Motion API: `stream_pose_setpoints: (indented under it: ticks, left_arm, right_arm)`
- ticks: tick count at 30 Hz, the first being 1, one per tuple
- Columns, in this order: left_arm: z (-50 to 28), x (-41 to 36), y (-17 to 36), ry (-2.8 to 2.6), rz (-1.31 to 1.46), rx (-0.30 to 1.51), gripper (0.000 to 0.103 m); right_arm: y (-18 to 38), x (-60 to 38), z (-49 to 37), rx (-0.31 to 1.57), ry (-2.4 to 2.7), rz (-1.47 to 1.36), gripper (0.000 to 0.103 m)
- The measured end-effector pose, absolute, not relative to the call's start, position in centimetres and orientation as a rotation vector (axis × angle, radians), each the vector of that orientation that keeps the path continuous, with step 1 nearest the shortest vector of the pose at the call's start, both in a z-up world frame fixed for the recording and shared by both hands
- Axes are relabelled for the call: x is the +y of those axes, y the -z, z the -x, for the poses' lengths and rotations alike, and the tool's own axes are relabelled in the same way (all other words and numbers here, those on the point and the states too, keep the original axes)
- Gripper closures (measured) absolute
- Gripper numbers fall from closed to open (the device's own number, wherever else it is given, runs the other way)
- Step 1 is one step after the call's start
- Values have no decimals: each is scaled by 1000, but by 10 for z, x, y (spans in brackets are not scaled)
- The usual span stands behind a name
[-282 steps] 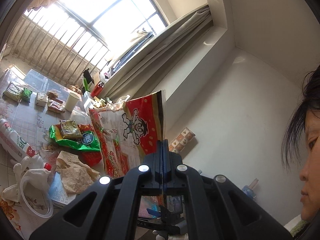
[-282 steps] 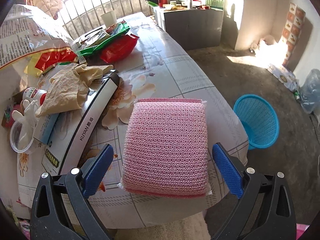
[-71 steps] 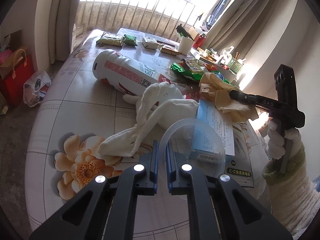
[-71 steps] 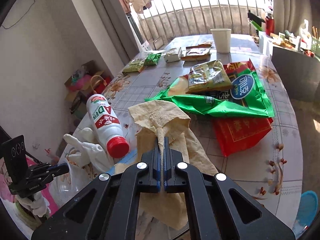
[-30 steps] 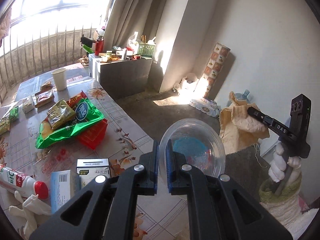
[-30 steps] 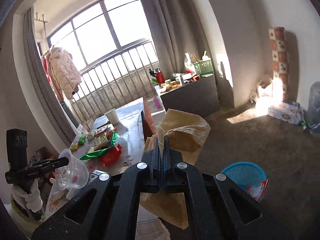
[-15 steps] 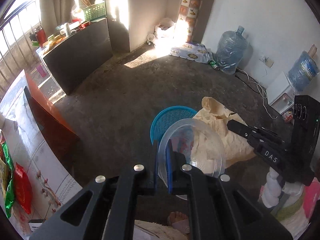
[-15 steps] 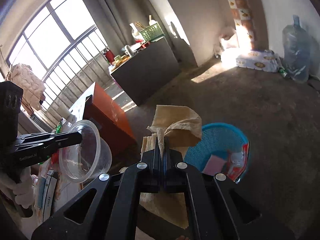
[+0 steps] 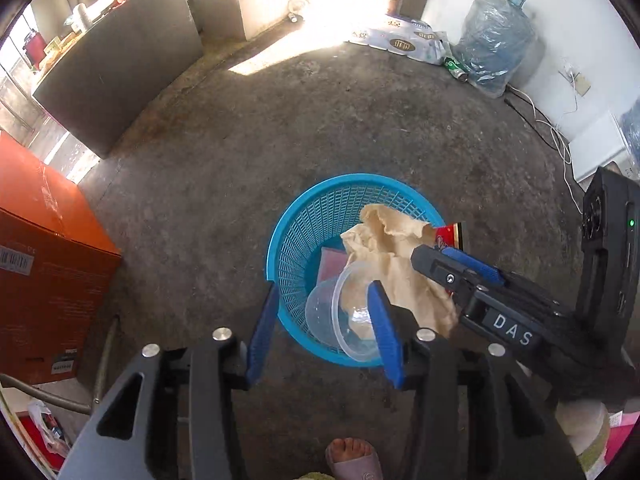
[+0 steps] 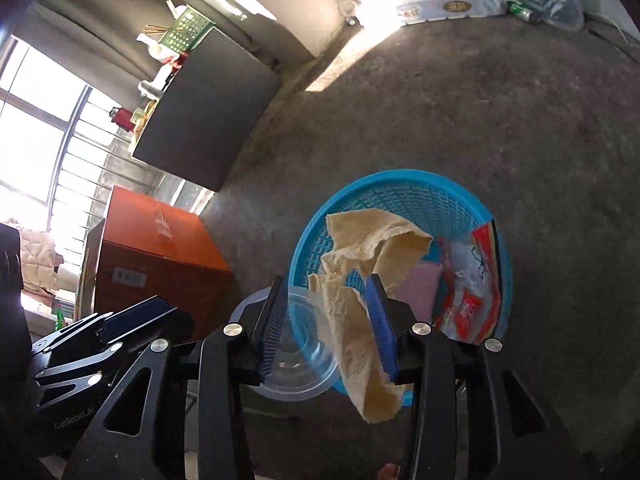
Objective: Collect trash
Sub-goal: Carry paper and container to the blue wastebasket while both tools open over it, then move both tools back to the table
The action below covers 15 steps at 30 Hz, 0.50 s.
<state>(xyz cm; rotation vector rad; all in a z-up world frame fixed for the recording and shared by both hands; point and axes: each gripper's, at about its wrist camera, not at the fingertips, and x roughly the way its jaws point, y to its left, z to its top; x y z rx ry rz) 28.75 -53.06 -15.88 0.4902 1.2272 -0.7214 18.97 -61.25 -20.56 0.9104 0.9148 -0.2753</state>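
**Two tools let go over a blue basket**

Bare concrete floor (image 9: pixel 248 152) fills both wrist views, sunlit at 12 o'clock, with an orange carton (image 9: pixel 44 248) at 9 o'clock and a water jug (image 9: pixel 494 36) by the white wall at 1 o'clock. At the centre stands a blue mesh basket (image 9: pixel 298 248), already holding a pink sponge (image 10: pixel 418 286) and a red snack wrapper (image 10: pixel 476 280).

Left tool (image 9: pixel 322 330) points steeply down over the basket's near rim, its blue-padded jaws opening; a clear plastic bowl (image 9: pixel 340 316) lies tilted between them, against the 3 o'clock pad and clear of the other, its mouth toward 7 o'clock.

Right tool (image 10: pixel 328 326) hangs beside it at 3 o'clock in the left view, jaws likewise opening. Crumpled tan paper (image 10: pixel 360 280) drapes between its pads and over the basket's rim; whether a pad touches it is unclear. A slippered foot (image 9: pixel 352 458) shows at 6 o'clock.
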Motion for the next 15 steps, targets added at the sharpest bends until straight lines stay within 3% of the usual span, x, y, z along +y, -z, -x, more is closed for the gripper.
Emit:
stream_pose_setpoints:
  ticks: [8,15]
  left_arm:
    - [-284,-525,145,769,-447,1200,51]
    - [-273,-486,86,888,-378,1102,50]
  right_arm:
    - [200,-608,-174,909,318,-882,61]
    - [161,-579,-156,892,395,-729,46]
